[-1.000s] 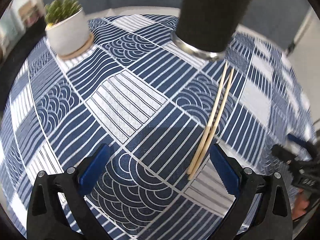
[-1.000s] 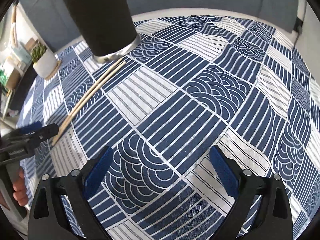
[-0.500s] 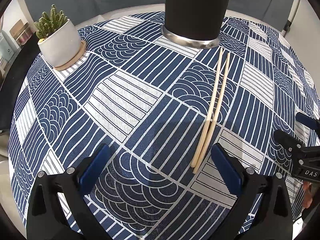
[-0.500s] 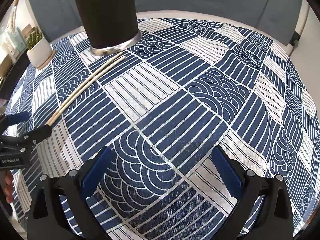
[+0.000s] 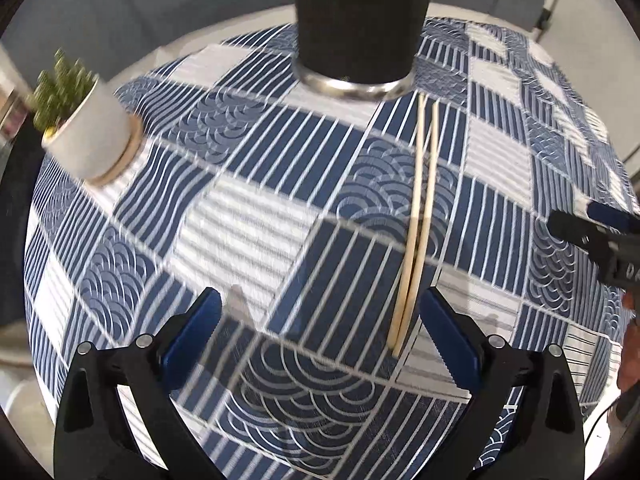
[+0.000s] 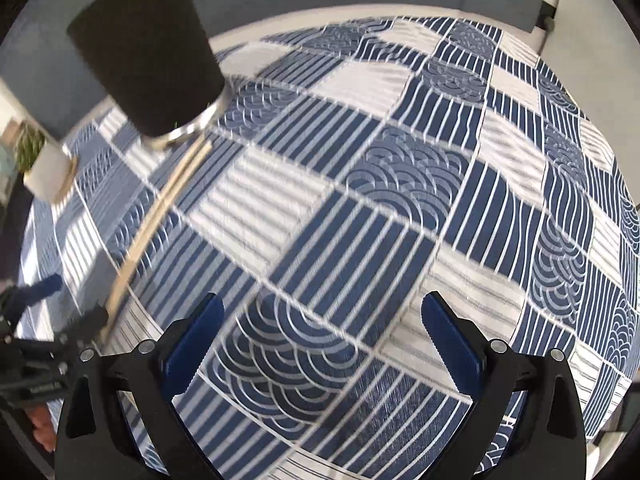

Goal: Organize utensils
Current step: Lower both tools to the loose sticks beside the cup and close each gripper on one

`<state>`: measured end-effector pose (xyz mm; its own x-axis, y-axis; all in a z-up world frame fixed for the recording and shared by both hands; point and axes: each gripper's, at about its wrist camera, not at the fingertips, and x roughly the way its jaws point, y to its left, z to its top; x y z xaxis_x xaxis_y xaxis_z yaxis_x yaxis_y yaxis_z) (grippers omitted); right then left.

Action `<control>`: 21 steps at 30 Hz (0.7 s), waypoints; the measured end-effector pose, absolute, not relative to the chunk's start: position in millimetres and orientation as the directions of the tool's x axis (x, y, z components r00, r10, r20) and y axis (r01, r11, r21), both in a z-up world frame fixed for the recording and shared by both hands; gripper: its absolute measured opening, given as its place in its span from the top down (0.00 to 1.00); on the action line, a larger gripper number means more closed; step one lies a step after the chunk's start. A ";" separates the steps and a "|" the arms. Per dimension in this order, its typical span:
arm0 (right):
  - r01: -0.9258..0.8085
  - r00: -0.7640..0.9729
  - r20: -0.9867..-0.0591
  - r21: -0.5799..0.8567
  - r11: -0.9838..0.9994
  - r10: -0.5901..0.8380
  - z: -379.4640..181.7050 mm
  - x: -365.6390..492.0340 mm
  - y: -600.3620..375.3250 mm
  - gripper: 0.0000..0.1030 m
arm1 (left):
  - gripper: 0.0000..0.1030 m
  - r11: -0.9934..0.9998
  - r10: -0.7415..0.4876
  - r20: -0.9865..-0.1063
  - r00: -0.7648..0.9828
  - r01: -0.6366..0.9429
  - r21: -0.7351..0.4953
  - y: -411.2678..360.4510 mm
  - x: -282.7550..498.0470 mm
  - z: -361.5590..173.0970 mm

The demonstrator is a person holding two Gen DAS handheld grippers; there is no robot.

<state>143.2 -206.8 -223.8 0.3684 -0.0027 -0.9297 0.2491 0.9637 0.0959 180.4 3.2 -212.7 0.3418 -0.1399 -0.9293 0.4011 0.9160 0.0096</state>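
Hovering over the patterned tablecloth (image 5: pixel 256 232), both claws stood spread.
Left gripper (image 5: pixel 320 320) hung beside the chopsticks (image 5: pixel 416 224); right gripper (image 6: pixel 322 326) held nothing.

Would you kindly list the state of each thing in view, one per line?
Chopsticks: lying flat on the tablecloth, side by side, not gripped.
Black cup: upright, just beyond the chopsticks' far ends.
Potted plant: standing on a saucer, blurred.
Tablecloth: spread flat.
Left gripper: open, empty, near ends of the chopsticks between its fingers.
Right gripper: open, empty.
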 end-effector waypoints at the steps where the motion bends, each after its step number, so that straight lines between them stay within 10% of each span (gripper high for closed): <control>1: 0.252 0.370 -0.929 0.093 0.963 -0.007 -220.7 147.6 -205.3 0.08 | 0.06 0.912 -0.145 -0.926 0.348 0.410 0.011 2.9 184.9 -210.3; 21: 0.303 0.285 -0.958 0.129 0.944 0.040 -235.9 220.8 -152.7 0.08 | 0.06 0.897 -0.138 -0.922 0.363 0.440 0.038 57.1 257.7 -209.2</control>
<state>220.8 -152.7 -235.9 0.2853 0.0396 -0.9576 0.3027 0.9443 0.1292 257.7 57.1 -209.2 0.3626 -0.1382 -0.9216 0.4397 0.8973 0.0384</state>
